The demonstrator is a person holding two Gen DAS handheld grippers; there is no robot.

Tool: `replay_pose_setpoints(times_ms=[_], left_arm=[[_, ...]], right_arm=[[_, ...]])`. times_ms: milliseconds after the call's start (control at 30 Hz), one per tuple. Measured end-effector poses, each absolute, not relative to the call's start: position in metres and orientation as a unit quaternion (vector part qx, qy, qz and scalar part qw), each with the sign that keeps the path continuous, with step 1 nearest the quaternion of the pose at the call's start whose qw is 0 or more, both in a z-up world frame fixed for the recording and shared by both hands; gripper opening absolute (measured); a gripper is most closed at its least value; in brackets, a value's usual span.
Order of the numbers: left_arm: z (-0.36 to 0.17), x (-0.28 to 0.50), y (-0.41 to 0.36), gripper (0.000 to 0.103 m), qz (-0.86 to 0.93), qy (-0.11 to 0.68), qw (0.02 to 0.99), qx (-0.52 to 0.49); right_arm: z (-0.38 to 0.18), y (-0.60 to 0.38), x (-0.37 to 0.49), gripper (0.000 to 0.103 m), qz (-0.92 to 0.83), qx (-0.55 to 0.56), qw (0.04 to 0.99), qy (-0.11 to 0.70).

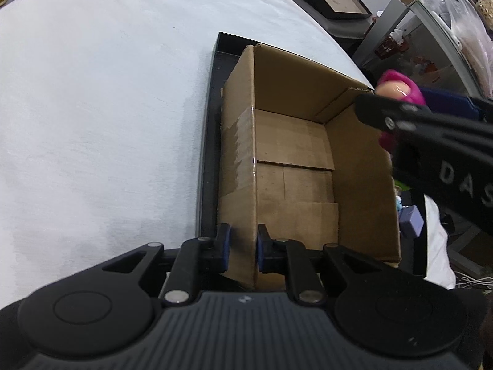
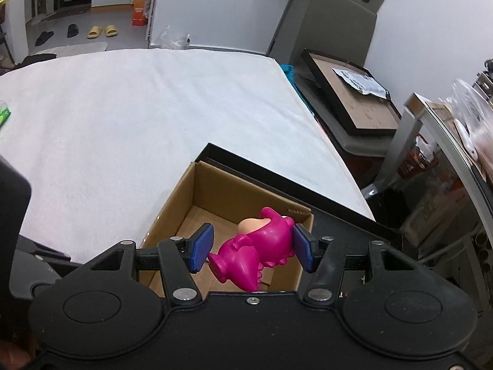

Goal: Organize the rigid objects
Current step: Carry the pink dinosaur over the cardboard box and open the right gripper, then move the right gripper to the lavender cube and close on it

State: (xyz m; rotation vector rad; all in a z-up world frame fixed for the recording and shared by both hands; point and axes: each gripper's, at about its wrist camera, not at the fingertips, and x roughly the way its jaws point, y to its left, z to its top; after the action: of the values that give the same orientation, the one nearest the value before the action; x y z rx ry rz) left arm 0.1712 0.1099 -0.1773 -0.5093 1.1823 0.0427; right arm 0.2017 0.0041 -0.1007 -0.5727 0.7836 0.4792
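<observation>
The pink toy dinosaur (image 2: 262,249) hangs between the blue pads of the right gripper (image 2: 251,248), above the open cardboard box (image 2: 215,197). Its rounded body and pale belly sit toward the right-hand pad (image 2: 303,248), which touches it; its snout and cone-shaped tail point down toward the camera, near the left-hand pad. Whether that pad presses on it is hard to tell, though the toy is off the box floor and carried by the jaws, which stand partly apart around it. In the left wrist view the same toy (image 1: 400,86) shows as a pink and pale lump behind the black arm of the right gripper (image 1: 409,123), just at the box's far right corner.

The cardboard box (image 1: 292,160) is empty inside, its bottom flaps folded flat and a strip of clear tape running down its left wall. The left gripper (image 1: 242,246) straddles that left wall at the near end: one blue pad is outside the wall and one inside, closed in on the cardboard so that the wall is pinched between them.

The box stands in a shallow black tray (image 1: 209,141), whose rim shows along the left and far sides. The tray lies on a white cloth-covered table (image 2: 138,117), close to its right edge. Beyond that edge stand a framed brown board (image 2: 351,101) and cluttered metal shelving (image 2: 446,141). On the floor past the table are yellow slippers (image 2: 101,30).
</observation>
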Motion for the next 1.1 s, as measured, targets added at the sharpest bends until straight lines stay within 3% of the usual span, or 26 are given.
replay_pose_setpoints(times_ms=[300, 500, 1000, 1100], left_arm=[[-0.177, 0.169, 0.114, 0.015, 0.016, 0.551, 0.8, -0.237], [-0.172, 0.17, 0.105, 0.015, 0.022, 0.548, 0.808, -0.213], [-0.159, 0.166, 0.084, 0.016, 0.055, 0.531, 0.833, -0.145], [-0.153, 0.161, 0.079, 0.021, 0.065, 0.516, 0.844, -0.129]], right_arm=[[-0.101, 0.016, 0.212, 0.056, 0.252, -0.266, 0.856, 0.364], [-0.098, 0.008, 0.213, 0.068, 0.238, -0.245, 0.865, 0.368], [-0.104, -0.069, 0.205, 0.08, 0.183, -0.167, 0.889, 0.385], [-0.109, -0.089, 0.205, 0.082, 0.167, -0.148, 0.894, 0.388]])
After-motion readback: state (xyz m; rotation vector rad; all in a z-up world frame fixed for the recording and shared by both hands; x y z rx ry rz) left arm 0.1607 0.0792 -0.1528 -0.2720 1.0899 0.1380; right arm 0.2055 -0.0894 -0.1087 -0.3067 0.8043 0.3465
